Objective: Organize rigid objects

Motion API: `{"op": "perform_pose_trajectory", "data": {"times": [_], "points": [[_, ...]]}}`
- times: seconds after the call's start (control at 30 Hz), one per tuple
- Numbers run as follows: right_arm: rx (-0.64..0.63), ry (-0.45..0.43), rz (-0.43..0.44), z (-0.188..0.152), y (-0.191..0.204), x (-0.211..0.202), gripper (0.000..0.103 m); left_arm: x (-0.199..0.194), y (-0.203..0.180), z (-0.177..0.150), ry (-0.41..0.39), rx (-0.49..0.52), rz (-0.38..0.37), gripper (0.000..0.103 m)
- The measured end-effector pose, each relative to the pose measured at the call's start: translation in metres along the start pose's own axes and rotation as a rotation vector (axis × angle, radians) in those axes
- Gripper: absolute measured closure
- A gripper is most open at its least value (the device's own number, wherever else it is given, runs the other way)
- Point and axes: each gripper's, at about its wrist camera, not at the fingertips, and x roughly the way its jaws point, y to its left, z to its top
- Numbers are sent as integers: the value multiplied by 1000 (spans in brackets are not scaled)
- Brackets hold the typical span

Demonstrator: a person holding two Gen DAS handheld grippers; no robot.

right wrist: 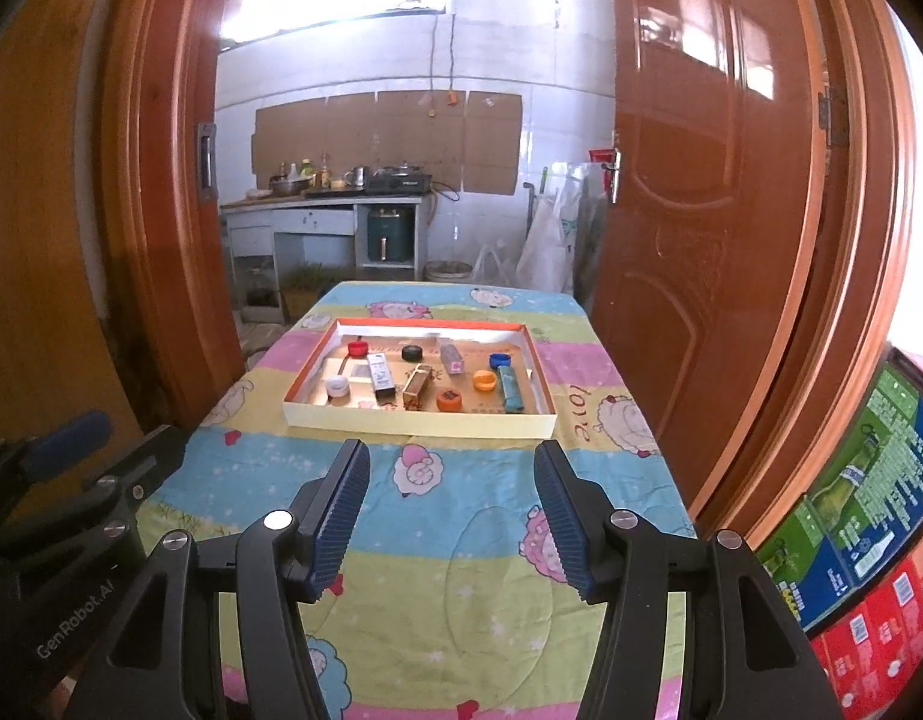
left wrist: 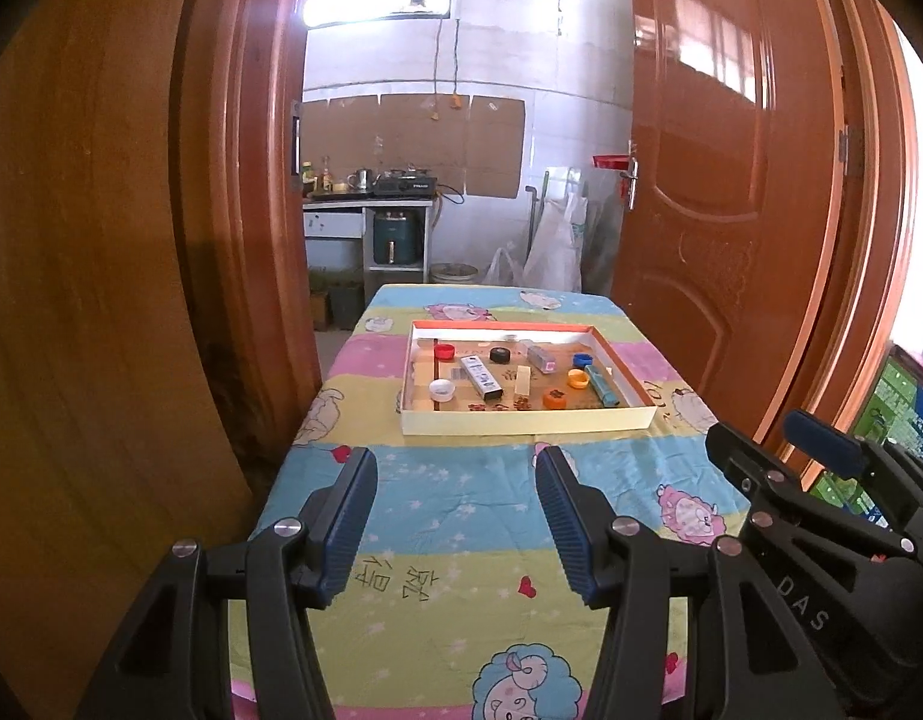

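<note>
A shallow cardboard tray (left wrist: 521, 422) (right wrist: 413, 420) with an orange rim sits on the far half of a table. Inside lie several small items: a red cap (left wrist: 444, 351) (right wrist: 357, 348), a black cap (left wrist: 500, 354) (right wrist: 411, 352), a white cap (left wrist: 441, 389) (right wrist: 337, 386), orange and blue caps, a long white box (left wrist: 481, 377) (right wrist: 380, 378), a gold box (right wrist: 417, 386) and a blue-green stick (left wrist: 602, 387) (right wrist: 509, 386). My left gripper (left wrist: 455, 468) hangs open over the near cloth, empty. My right gripper (right wrist: 452, 462) is open too, empty, beside the left one.
A patterned cartoon cloth (left wrist: 461, 516) (right wrist: 461, 540) covers the table. Brown wooden doors (left wrist: 731, 210) (right wrist: 701, 240) flank it on both sides. Printed cartons (right wrist: 869, 516) stand at the right. A kitchen counter (right wrist: 329, 198) lies beyond the doorway.
</note>
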Motion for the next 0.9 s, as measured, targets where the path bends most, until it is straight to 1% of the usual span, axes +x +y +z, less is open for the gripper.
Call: {"op": "perform_pose_trajectory", "data": {"times": [0.33,0.9], "points": [[9,0,2,0,-2,1,44,-2,-3,-3,-10,14,29,47],[7,-7,12,-2,0,-2,44,-7,-1,-1,-23,16,40,47]]}}
